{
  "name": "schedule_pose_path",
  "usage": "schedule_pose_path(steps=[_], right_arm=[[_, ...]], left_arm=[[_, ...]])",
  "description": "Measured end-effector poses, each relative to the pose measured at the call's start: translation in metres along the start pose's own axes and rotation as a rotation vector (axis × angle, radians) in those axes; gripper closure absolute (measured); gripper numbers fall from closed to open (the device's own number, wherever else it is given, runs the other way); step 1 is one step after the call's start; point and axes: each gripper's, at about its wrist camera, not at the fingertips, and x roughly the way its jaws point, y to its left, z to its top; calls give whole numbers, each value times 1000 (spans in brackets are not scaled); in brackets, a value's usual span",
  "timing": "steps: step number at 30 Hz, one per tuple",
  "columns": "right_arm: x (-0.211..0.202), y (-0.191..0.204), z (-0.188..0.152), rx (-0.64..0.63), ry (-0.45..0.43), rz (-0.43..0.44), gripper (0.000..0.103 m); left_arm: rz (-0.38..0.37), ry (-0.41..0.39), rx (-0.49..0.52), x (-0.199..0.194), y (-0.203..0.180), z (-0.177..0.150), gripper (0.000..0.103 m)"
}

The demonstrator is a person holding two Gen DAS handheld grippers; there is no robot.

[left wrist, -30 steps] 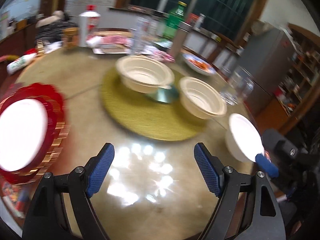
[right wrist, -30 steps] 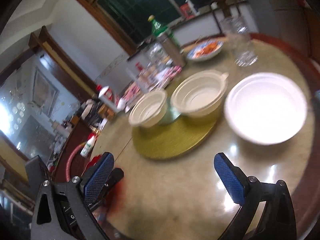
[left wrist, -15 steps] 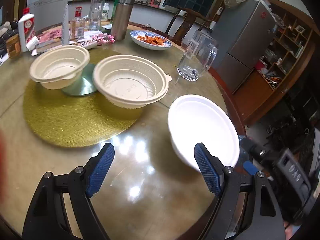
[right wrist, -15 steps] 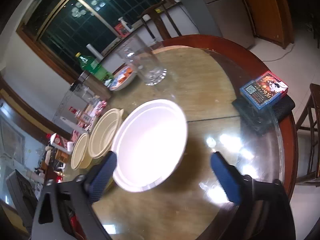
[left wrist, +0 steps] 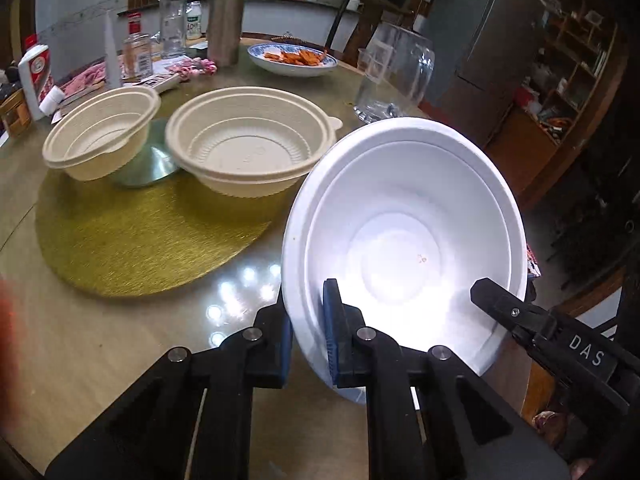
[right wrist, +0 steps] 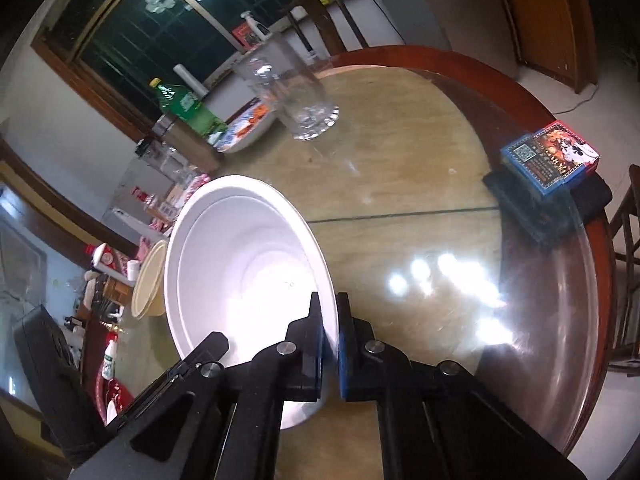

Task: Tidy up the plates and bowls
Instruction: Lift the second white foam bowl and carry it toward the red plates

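The white bowl (left wrist: 404,248) sits tilted near the counter's (left wrist: 100,340) near edge, its rim caught from two sides; the left gripper (left wrist: 308,340) has its blue-padded fingers (left wrist: 331,332) pressed on the bowl's near-left rim, one pad inside the wall and one outside; the right gripper (right wrist: 329,344) pinches the opposite rim in the same way, its fingers (right wrist: 345,352) clamped with only the thin white wall between them; in the left wrist view the right gripper's black arm reaches in from the lower right to the bowl's edge.

Further in, towards the counter's middle, a round gold mat (left wrist: 144,240) carries two cream bowls; the larger cream bowl (left wrist: 248,148) stands just beside the white bowl's far rim, whether touching it cannot be told; the smaller cream bowl (left wrist: 100,136) leans on a silvery disc (left wrist: 148,164) to the left.

Towards the counter's far edge stand a glass pitcher (left wrist: 396,72), a blue-rimmed dish of orange food (left wrist: 292,60), a steel flask (left wrist: 226,20) and a clutter of bottles and packets; in the right wrist view a blue and red box (right wrist: 550,158) lies on a dark pad (right wrist: 532,208) at the counter's right edge, well apart from the white bowl; the glossy counter reflects bright ceiling lights.
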Motion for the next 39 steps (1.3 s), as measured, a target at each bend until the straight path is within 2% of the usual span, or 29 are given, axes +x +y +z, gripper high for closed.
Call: schedule_pose_path(steps=[7, 14, 18, 28, 32, 39], right_arm=[[-3, 38, -38, -65, -21, 50, 98], [17, 95, -70, -188, -43, 65, 97], [24, 114, -83, -219, -61, 79, 97], [39, 139, -98, -276, -112, 102, 97], [42, 140, -100, -291, -134, 82, 96], [47, 137, -100, -285, -119, 85, 96]], left_arm=[[54, -66, -18, -33, 42, -22, 91], [126, -106, -102, -38, 98, -26, 91], [133, -124, -144, -42, 117, -31, 91], [148, -171, -195, -44, 145, -35, 91], [146, -163, -187, -39, 144, -36, 91], [145, -149, -185, -37, 146, -38, 91]])
